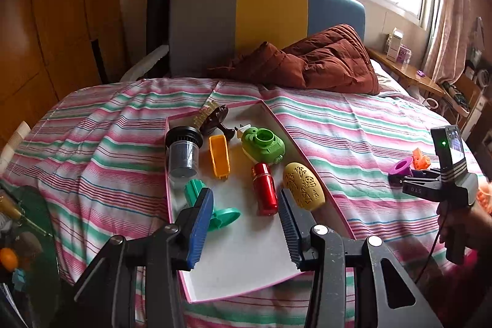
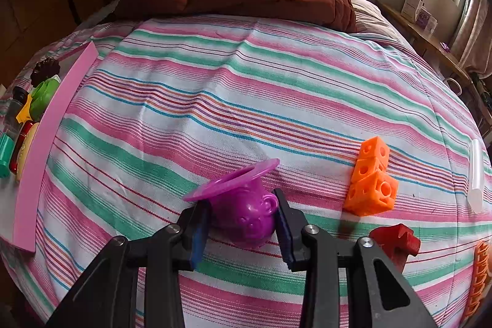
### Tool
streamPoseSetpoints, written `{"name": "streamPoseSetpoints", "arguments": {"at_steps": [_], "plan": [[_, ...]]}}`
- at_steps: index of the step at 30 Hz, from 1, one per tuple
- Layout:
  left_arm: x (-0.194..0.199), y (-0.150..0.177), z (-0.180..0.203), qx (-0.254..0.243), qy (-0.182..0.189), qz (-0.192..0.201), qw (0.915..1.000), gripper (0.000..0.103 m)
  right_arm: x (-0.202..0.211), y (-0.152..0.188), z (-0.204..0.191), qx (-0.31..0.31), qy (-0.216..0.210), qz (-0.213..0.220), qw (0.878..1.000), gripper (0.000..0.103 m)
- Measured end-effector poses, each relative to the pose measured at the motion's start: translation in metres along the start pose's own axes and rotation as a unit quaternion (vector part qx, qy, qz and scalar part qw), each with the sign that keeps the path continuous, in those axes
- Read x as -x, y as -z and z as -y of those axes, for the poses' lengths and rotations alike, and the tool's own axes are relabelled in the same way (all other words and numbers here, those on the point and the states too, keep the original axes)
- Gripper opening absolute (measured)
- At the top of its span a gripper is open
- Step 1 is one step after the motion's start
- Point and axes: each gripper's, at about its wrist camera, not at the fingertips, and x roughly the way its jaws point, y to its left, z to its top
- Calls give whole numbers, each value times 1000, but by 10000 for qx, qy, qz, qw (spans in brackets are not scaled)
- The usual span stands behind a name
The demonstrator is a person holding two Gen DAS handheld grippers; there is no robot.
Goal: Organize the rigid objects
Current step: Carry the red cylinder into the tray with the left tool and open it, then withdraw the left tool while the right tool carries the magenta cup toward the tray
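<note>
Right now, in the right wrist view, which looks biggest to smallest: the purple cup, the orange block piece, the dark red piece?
1. purple cup, though it sits nearest the camera, between the right hand-held gripper fingers
2. orange block piece
3. dark red piece, partly hidden behind the gripper, so its rank is unsure

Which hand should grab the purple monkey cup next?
Right. The right tool already straddles the purple monkey cup on the bed, fingers either side. The left tool hovers open over the tray, far away.
</note>
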Motion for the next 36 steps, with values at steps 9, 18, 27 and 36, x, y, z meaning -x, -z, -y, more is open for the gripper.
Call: {"name": "streamPoseSetpoints", "arguments": {"at_steps": [9,18,27,36], "plan": [[2,11,-6,96,-68,-85,9999,45,-1,1,-5,97,95,87,9999,38],[-2,25,-19,238,-219,-251,9992,45,-2,0,-6,114,137,99,9998,38],[1,34,-38,392,-350,-265,9983,46,-1,1,-6,111,150,118,9998,38],[0,45,-66,736,-436,-356,9957,47,4,2,-9,-148,86,-96,9998,38]]}}
